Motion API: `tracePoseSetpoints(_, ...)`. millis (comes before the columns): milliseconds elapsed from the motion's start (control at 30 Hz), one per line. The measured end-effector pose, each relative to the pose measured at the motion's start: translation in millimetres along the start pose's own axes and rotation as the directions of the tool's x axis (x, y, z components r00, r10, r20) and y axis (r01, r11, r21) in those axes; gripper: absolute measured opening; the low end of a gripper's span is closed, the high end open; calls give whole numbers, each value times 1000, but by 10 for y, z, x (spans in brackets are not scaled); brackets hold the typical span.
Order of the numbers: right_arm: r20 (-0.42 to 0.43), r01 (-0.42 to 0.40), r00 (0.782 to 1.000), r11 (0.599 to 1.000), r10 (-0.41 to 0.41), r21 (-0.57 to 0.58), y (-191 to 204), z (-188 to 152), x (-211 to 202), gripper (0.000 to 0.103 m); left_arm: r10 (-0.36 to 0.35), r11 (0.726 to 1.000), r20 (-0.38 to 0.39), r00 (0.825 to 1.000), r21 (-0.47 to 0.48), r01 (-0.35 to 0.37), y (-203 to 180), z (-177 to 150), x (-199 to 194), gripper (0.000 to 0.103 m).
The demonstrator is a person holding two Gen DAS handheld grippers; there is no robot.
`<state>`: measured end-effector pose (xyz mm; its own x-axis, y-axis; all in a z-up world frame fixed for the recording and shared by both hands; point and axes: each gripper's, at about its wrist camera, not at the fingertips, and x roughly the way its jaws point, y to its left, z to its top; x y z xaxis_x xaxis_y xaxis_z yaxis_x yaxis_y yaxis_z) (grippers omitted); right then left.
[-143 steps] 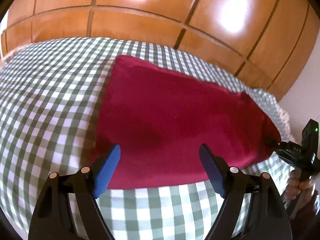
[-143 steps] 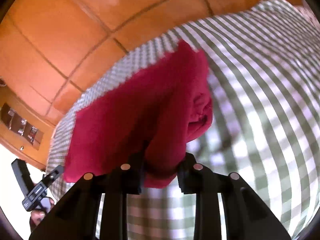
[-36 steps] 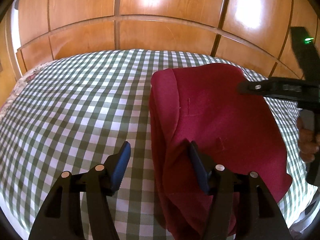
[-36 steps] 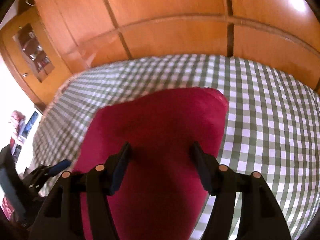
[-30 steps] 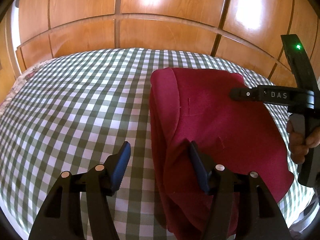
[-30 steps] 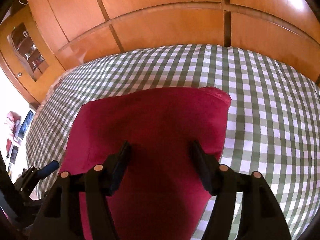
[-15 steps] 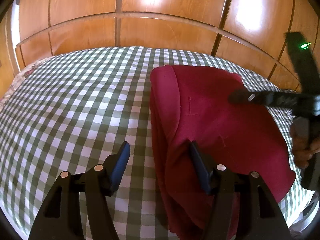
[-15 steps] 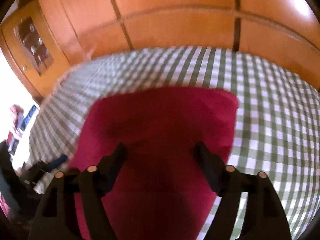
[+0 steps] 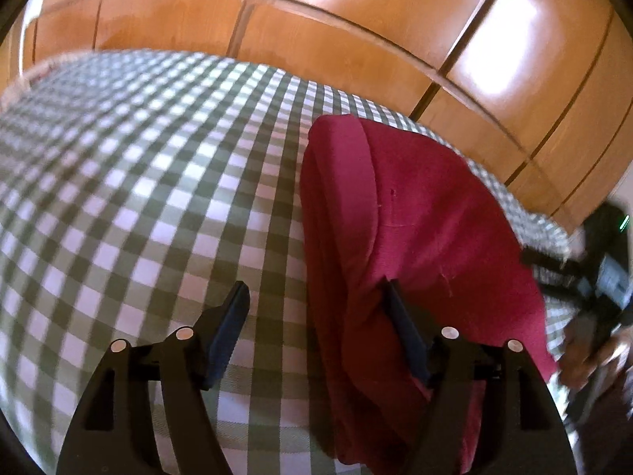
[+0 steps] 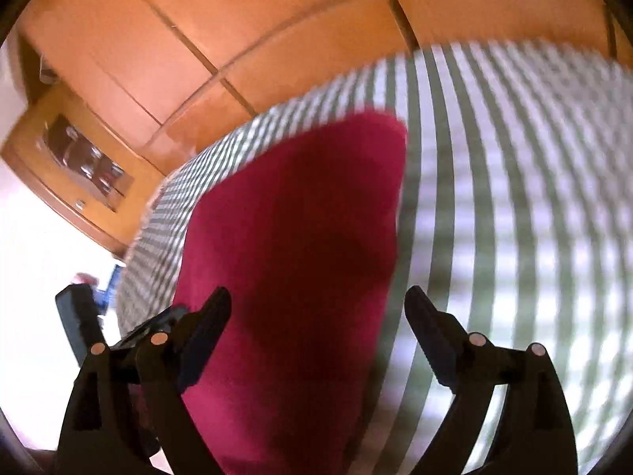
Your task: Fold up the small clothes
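Note:
A dark red garment [image 9: 411, 237] lies folded on the green-and-white checked bed cover [image 9: 158, 182]. My left gripper [image 9: 316, 316] is open at its near left edge, with the folded edge between the jaws and the right fingertip [image 9: 395, 308] against the cloth. My right gripper [image 10: 316, 312] is open over the garment [image 10: 300, 245], seen from the other side, holding nothing. The right gripper shows blurred at the far right of the left wrist view [image 9: 593, 277]. The left gripper shows at the lower left of the right wrist view [image 10: 118, 328].
Orange wooden wardrobe panels [image 9: 356, 23] stand behind the bed. A wooden cabinet [image 10: 79, 158] stands at the left in the right wrist view. The checked cover spreads to the left of the garment.
The right gripper has swung away to the right and lower, tilting its view. The left gripper has tilted and stays open at the garment's edge. 4.8 s ago the right gripper was shut on the garment.

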<state>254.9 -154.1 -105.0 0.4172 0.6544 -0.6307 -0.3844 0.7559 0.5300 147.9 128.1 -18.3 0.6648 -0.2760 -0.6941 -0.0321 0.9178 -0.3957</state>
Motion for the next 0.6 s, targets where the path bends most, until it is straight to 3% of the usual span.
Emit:
tracePoseSetpoints(100,-25,-122,992,989,125,89,-102,-84,191,77,-45,999,-2,999,-22,45,60,-7,28,70)
tracePoseSetpoints(133,-20,-130,991,987,132,96,-98,-87,202,74,-65,997,-4,998,-31,65,75,-5,43,69)
tracePoseSetpoints(233,-11,-120,993,989,121,87,-18,-99,256,62,-148,986,-15,989,-75,146,127,-6,74,57)
tracePoseSetpoints(267,-8,-105,994,992,105,68,41,-104,242,54,-202,976,-21,979,-93,199,125,-10,87,48)
tracePoseSetpoints(333,11,-69,998,998,69,12,206,-111,173,47,-261,961,-30,965,-103,257,64,-30,95,42)
tracePoseSetpoints(433,61,-51,997,997,54,-57,462,-128,34,43,-270,962,-39,962,-45,268,-221,-52,91,42)
tracePoseSetpoints(600,192,-40,980,997,51,-61,382,-193,-628,43,-354,934,-86,931,22,357,-826,17,168,42)
